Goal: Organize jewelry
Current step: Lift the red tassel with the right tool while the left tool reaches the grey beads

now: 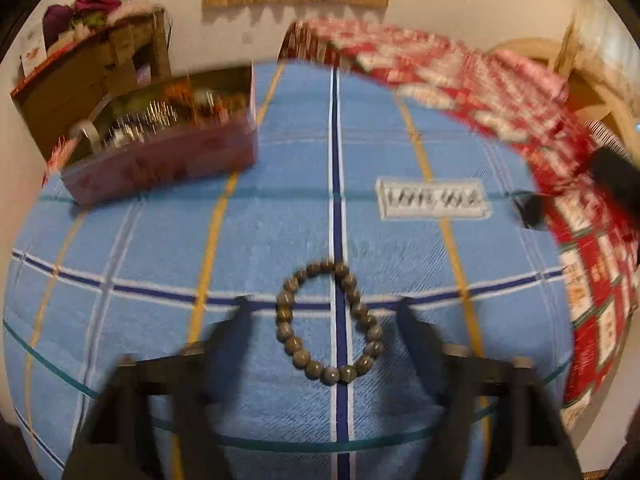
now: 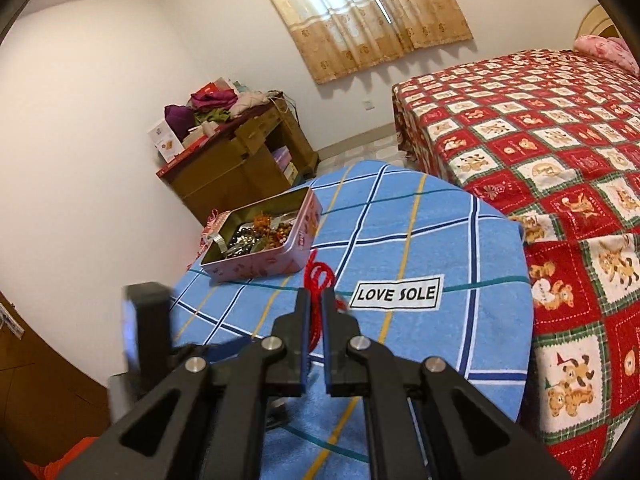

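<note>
A brown bead bracelet [image 1: 329, 322] lies flat on the blue checked cloth [image 1: 160, 264]. My left gripper [image 1: 322, 304] is open, its two fingers on either side of the bracelet, just above it. A pink tin [image 1: 160, 160] holding several pieces of jewelry stands at the far left of the cloth; it also shows in the right wrist view [image 2: 264, 240]. My right gripper [image 2: 316, 294] is shut on a red string bracelet [image 2: 318, 276], held above the blue cloth [image 2: 440, 340] near the tin.
A white "LOVE SOLE" label [image 2: 396, 293] is on the cloth. A bed with a red patterned quilt [image 2: 540, 152] lies to the right. A brown cabinet [image 2: 240, 160] piled with clothes stands behind the tin, against the wall.
</note>
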Demonstrator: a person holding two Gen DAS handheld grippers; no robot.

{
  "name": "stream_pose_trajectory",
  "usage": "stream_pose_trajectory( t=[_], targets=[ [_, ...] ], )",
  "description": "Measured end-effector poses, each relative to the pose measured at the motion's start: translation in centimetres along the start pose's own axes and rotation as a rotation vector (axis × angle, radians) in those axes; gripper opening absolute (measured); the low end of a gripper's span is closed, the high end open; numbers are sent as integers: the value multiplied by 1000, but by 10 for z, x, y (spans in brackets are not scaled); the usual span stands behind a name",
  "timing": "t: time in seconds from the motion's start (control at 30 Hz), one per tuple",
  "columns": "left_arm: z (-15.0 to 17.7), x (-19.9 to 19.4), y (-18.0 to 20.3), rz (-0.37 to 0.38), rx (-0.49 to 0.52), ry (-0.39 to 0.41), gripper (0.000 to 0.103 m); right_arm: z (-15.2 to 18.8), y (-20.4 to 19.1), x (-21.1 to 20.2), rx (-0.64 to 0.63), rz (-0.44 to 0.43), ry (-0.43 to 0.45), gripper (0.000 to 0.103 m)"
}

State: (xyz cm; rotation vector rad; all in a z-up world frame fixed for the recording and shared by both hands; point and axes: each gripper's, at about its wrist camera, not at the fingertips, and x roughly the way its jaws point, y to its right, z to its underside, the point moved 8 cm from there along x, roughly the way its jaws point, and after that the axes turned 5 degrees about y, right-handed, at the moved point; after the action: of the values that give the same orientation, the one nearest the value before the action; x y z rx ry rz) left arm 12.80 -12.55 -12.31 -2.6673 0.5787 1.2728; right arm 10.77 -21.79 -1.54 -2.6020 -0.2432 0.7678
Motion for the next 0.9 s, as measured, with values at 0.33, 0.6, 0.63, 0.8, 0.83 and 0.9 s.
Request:
stream_pose_trajectory(
  t=[0.33, 0.6, 0.63, 0.8, 0.83, 0.9],
  targets=[
    [1, -10, -15, -30, -11, 46, 17, 5, -5, 2, -2, -10, -4, 7],
    [-20, -41, -50, -125, -51, 152, 4, 0, -13, 1, -6, 2, 12, 7],
    [-20, -45, -55, -137, -55, 163, 4, 0, -16, 1, -9, 2, 12, 7],
    [-20, -60, -79, -86, -134, 182, 4, 1, -28, 0, -41, 8, 12, 7],
    [-18, -61, -86, -70, -151, 176, 4, 1, -29, 0, -46, 8, 11, 7],
    [-15, -60, -91, -62, -168, 166, 4, 3, -31, 0, -44, 4, 8, 7]
  ],
)
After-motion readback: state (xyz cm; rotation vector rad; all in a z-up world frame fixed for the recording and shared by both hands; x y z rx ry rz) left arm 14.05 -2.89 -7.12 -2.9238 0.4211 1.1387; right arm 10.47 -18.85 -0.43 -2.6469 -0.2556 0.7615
